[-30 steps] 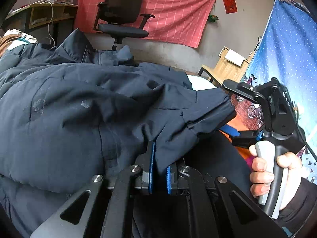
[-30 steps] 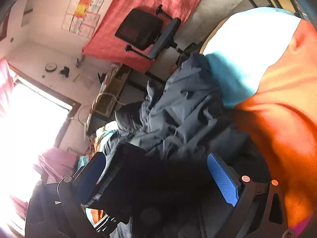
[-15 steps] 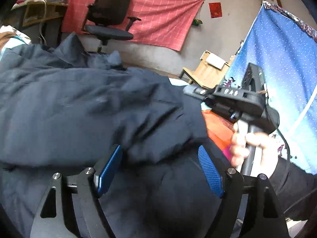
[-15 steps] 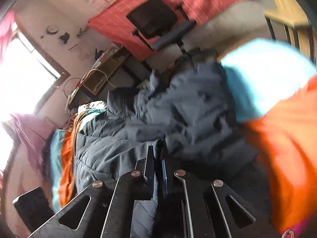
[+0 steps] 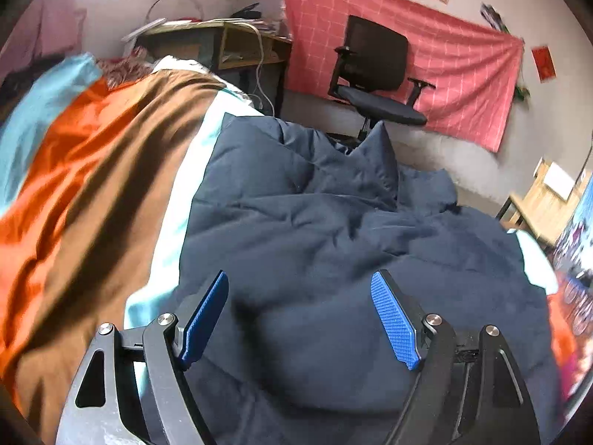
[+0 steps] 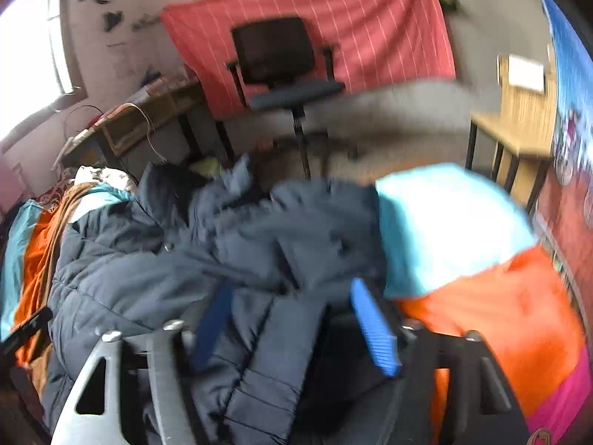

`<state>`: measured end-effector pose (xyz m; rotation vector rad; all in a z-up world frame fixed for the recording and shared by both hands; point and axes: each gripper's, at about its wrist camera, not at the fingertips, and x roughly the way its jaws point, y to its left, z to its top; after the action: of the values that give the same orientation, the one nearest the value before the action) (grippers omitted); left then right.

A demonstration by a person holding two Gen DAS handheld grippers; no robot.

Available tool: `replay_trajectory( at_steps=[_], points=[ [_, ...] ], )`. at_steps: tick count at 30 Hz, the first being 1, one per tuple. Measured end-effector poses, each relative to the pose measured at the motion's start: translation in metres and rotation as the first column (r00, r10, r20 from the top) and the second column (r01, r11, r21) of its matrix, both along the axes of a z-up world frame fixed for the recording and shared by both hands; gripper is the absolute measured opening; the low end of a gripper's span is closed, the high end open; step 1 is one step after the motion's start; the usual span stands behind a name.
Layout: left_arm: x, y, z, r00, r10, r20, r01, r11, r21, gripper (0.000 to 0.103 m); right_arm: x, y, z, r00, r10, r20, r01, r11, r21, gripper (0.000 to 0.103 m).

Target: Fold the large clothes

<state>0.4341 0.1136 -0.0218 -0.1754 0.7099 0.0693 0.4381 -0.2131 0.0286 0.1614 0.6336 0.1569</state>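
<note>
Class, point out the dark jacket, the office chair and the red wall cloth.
jacket [image 5: 333, 244], left wrist view, its rumpled middle.
office chair [image 5: 374, 55], left wrist view, its backrest.
red wall cloth [image 5: 463, 70], left wrist view, its right half.

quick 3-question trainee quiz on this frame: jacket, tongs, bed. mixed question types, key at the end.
1. True or false: the left tongs are clamped shut on the dark blue jacket.
2. What does the jacket lie on: A) the office chair, B) the striped bedcover, C) the wooden desk?
3. Fill in: the pads of the right tongs are coloured ____.

Key:
1. False; the jaws stand apart above the fabric.
2. B.
3. Blue.
</note>
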Motion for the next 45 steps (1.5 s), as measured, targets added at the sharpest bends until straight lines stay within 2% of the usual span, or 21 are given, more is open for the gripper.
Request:
replay_trajectory(
  at_steps=[2,4,5,6,8,11,13,15,18,25,29,32,35,37,39,41,43,45],
  points=[
    [0.010,-0.005,-0.013,0.999,-0.017,-0.051,0.019,0.999,0.030,0.074,-0.004,0.015,0.009,0.997,0.067,0.040,-0.067,0.998,-0.011,0.074],
    [0.014,-0.008,-0.026,0.996,-0.023,-0.084,0.029,0.998,0.064,0.075,-0.001,0.032,0.010,0.990,0.139,0.033,-0.138,0.990,-0.033,0.073],
    [0.014,-0.012,-0.031,0.997,-0.022,-0.079,0.030,0.996,0.090,0.075,0.001,0.045,0.005,0.982,0.188,0.015,-0.187,0.981,-0.051,0.073],
    [0.012,-0.013,-0.034,0.997,-0.024,-0.072,0.032,0.994,0.106,0.075,0.004,0.054,0.001,0.978,0.211,-0.006,-0.211,0.975,-0.066,0.070],
    [0.012,-0.017,-0.044,0.998,-0.030,-0.057,0.038,0.989,0.141,0.078,0.014,0.070,-0.017,0.969,0.238,-0.067,-0.243,0.965,-0.096,0.070],
    [0.012,-0.013,-0.057,0.998,-0.029,-0.051,0.035,0.992,0.123,0.086,0.030,0.080,-0.049,0.958,0.227,-0.176,-0.249,0.962,-0.111,0.069],
    [0.015,-0.007,-0.065,0.998,-0.018,-0.061,0.024,0.995,0.094,0.093,0.041,0.081,-0.069,0.949,0.233,-0.211,-0.252,0.965,-0.068,0.069],
    [0.020,-0.004,-0.068,0.998,-0.010,-0.070,0.016,0.997,0.081,0.098,0.045,0.082,-0.078,0.949,0.235,-0.208,-0.252,0.966,-0.055,0.069],
    [0.021,-0.007,-0.070,0.997,0.005,-0.075,0.003,0.995,0.101,0.101,0.045,0.085,-0.087,0.948,0.239,-0.209,-0.257,0.964,-0.064,0.069],
    [0.019,-0.004,-0.072,0.998,0.009,-0.066,-0.003,0.995,0.096,0.102,0.046,0.086,-0.094,0.940,0.246,-0.235,-0.269,0.960,-0.070,0.069],
    [0.016,-0.002,-0.068,0.998,0.005,-0.056,-0.001,0.997,0.080,0.102,0.038,0.082,-0.093,0.949,0.243,-0.200,-0.261,0.963,-0.067,0.070],
    [0.017,0.003,-0.061,0.996,0.005,-0.093,-0.002,0.999,0.037,0.102,0.033,0.075,-0.092,0.954,0.250,-0.166,-0.259,0.965,-0.036,0.072],
    [0.009,0.013,-0.052,0.990,-0.004,-0.139,-0.005,0.998,-0.069,0.101,0.032,0.069,-0.088,0.950,0.265,-0.165,-0.267,0.964,0.010,0.077],
    [-0.001,0.019,-0.044,0.988,-0.019,-0.156,-0.003,0.991,-0.137,0.101,0.030,0.068,-0.081,0.944,0.274,-0.183,-0.273,0.962,0.029,0.086],
    [-0.015,0.027,-0.037,0.978,-0.033,-0.205,-0.004,0.984,-0.176,0.101,0.022,0.069,-0.070,0.941,0.276,-0.196,-0.274,0.961,0.037,0.103],
    [-0.028,0.030,-0.034,0.967,-0.036,-0.254,-0.015,0.980,-0.198,0.101,0.007,0.070,-0.057,0.953,0.223,-0.203,-0.232,0.972,-0.020,0.103],
    [-0.049,0.041,-0.031,0.961,-0.063,-0.270,-0.017,0.959,-0.282,0.101,-0.012,0.069,-0.042,0.970,0.162,-0.181,-0.179,0.980,-0.083,0.103],
    [-0.065,0.051,-0.027,0.956,-0.079,-0.283,-0.022,0.941,-0.337,0.101,-0.032,0.065,-0.027,0.981,0.129,-0.148,-0.144,0.985,-0.096,0.103]
  ],
)
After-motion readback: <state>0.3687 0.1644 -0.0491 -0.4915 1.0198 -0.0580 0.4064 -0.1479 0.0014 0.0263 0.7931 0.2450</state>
